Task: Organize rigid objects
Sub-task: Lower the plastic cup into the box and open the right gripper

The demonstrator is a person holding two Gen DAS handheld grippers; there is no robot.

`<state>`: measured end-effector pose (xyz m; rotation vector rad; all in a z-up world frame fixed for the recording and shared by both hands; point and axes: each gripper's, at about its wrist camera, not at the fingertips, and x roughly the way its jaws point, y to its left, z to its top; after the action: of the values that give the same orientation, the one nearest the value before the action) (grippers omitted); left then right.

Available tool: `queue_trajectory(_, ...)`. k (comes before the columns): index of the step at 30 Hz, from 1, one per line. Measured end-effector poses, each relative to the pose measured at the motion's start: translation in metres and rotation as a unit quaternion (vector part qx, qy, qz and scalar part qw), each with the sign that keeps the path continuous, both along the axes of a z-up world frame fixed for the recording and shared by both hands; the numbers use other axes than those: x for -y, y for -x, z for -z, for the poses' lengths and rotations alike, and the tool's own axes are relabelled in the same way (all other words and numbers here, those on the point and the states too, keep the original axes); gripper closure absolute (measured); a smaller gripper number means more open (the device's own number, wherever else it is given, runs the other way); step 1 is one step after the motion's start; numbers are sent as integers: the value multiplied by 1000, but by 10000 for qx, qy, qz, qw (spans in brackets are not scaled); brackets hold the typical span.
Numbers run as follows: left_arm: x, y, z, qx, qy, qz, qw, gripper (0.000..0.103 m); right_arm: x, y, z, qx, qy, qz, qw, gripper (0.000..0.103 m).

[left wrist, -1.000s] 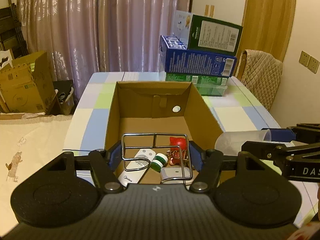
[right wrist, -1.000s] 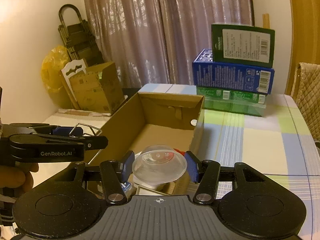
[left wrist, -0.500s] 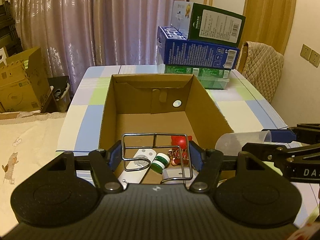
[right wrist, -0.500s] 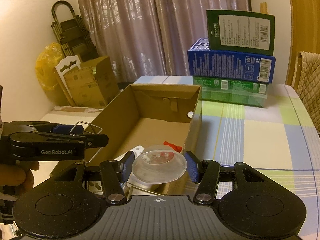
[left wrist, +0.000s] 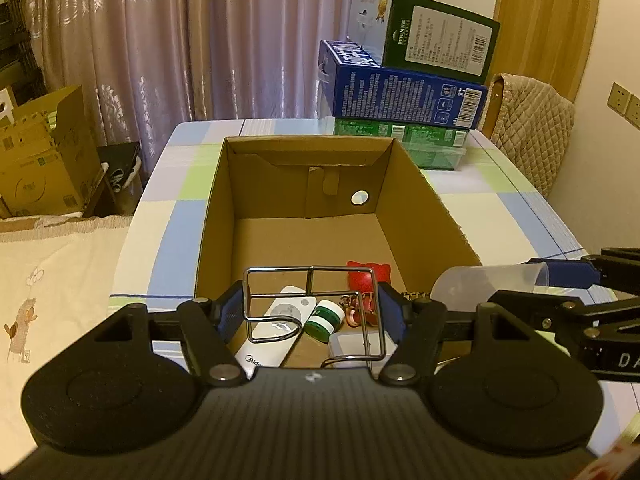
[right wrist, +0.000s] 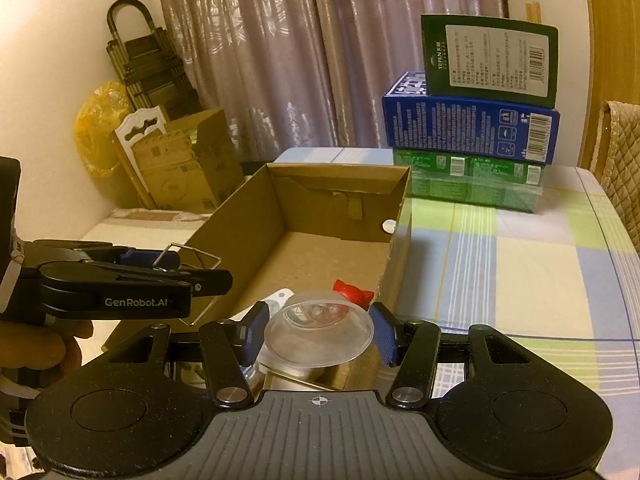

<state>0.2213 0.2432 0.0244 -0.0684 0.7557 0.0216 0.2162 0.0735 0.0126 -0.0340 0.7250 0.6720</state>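
My left gripper (left wrist: 311, 306) is shut on a bent wire rack (left wrist: 312, 280), held over the near end of an open cardboard box (left wrist: 304, 232). Under the rack, on the box floor, lie a white remote (left wrist: 272, 332), a green-capped jar (left wrist: 323, 315), a red toy (left wrist: 362, 276) and a copper-coloured trinket (left wrist: 352, 312). My right gripper (right wrist: 319, 332) is shut on a clear plastic cup (right wrist: 319, 334) at the box's near right corner. The same cup (left wrist: 488, 280) and right gripper show at the right in the left wrist view; the rack (right wrist: 192, 260) and left gripper show at the left in the right wrist view.
The box stands on a table with a checked cloth (right wrist: 520, 264). Stacked green and blue cartons (left wrist: 404, 96) rise at the table's far end, beside a padded chair back (left wrist: 528, 120). More cardboard boxes (left wrist: 40, 160) and folded items crowd the floor to the left.
The left gripper with the rack has moved forward and slightly down over the box, so the box looks nearer and lower. The right gripper and cup have hardly moved.
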Motion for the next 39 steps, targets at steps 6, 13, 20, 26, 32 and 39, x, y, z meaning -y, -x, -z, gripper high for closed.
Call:
queue_trajectory(6, -6, 2, -4, 35, 5, -92, 10000, 33, -3, -1, -2, 2, 18, -21, 10000, 51)
queue_trajectory(13, -17, 18, -14, 167, 165, -255, 9994, 31, -9, -2, 0, -12, 43, -62, 10000, 51)
queue_trajectory(20, -21, 34, -20, 211, 155, -275, 9993, 28, -18, -1, 3, -16, 83, -148, 9999, 51)
queue_trajectory(26, -19, 45, -21, 195, 174, -308, 9992, 23, -19, 7, 5, -54, 43, -269, 9996, 38)
queue_trajectory(32, -14, 66, -26, 180, 157, -436, 9988, 13, 1, 29, 2, -110, 139, -26, 9998, 35)
queue_trajectory(39, -1, 97, -38, 152, 198, -407, 9989, 7, 24, 63, -10, -129, 302, 326, 9989, 25)
